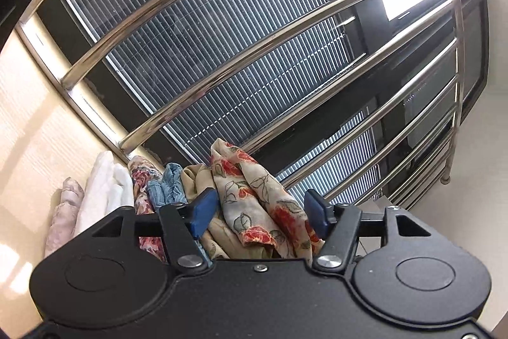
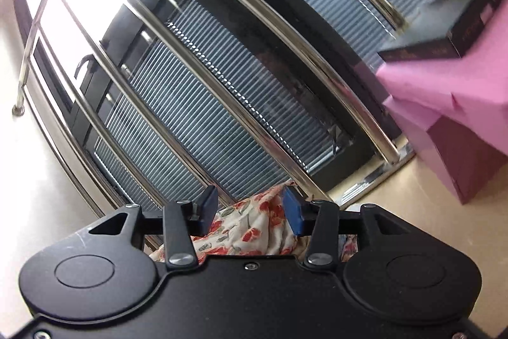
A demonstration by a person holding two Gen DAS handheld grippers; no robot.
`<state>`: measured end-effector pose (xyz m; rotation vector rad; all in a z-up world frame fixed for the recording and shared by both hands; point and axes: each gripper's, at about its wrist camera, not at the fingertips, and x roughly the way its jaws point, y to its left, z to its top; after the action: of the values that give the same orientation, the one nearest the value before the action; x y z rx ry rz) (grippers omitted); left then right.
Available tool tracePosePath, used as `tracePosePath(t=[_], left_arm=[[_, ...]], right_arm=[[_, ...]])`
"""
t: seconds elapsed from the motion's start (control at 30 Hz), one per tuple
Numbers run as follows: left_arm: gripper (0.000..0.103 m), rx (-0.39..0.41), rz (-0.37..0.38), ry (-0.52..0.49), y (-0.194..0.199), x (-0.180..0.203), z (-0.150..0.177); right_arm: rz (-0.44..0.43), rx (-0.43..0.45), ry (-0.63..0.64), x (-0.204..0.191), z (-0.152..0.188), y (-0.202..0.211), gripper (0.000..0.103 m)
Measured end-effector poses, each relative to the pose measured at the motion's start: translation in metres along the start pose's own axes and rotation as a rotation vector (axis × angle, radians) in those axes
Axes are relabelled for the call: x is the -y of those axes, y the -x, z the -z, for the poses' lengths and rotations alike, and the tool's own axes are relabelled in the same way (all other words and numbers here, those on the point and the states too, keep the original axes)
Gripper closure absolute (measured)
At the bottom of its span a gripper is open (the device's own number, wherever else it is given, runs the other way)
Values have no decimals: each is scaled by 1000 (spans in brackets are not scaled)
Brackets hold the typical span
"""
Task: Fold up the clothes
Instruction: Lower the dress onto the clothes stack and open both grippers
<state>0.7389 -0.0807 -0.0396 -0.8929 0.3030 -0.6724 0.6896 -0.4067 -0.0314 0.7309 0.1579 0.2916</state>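
Note:
A cream cloth with red flowers [image 1: 250, 196] stands bunched at the end of a row of bundled clothes. My left gripper [image 1: 262, 212] is open, and its blue pads [image 1: 204, 212] stand either side of the cloth's bunched top without pressing on it. In the right wrist view the same flowered cloth [image 2: 254, 224] lies between and below the blue pads [image 2: 293, 213] of my right gripper [image 2: 250, 212], which is also open. Beside it in the left wrist view are a tan cloth [image 1: 195, 180], a blue cloth [image 1: 171, 188], a rose-print cloth [image 1: 143, 177], a white cloth [image 1: 101, 180] and a pale pink cloth [image 1: 63, 212].
A steel rail frame [image 1: 222, 72] with several bars runs close in front of a window with slatted blinds [image 1: 206, 30]. In the right wrist view a pink box [image 2: 454, 104] with a dark box [image 2: 444, 30] on top stands at the right, on a pale floor [image 2: 397, 180].

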Motion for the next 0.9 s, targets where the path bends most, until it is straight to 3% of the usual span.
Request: tracePosePath(t=[0.1,0.17,0.3,0.7,0.9], left_arm=[[41,22,-18,-20,5,3,4],[34,33,-30,-27,9,3,6],[33,35,-43,-30,14,3,8],[30,36,-84,-26,27,1,14],[27,39,-102,-31,36,1,18]], right_arm=[[16,-25,54,-9,4,-3,54],[21,-44,83,-13,7,-5,53],[60,-69,140,-19,16,-4,53],[137,-39,230,-31,32,8,51],[169,-12,260,-38,38,20,45]])
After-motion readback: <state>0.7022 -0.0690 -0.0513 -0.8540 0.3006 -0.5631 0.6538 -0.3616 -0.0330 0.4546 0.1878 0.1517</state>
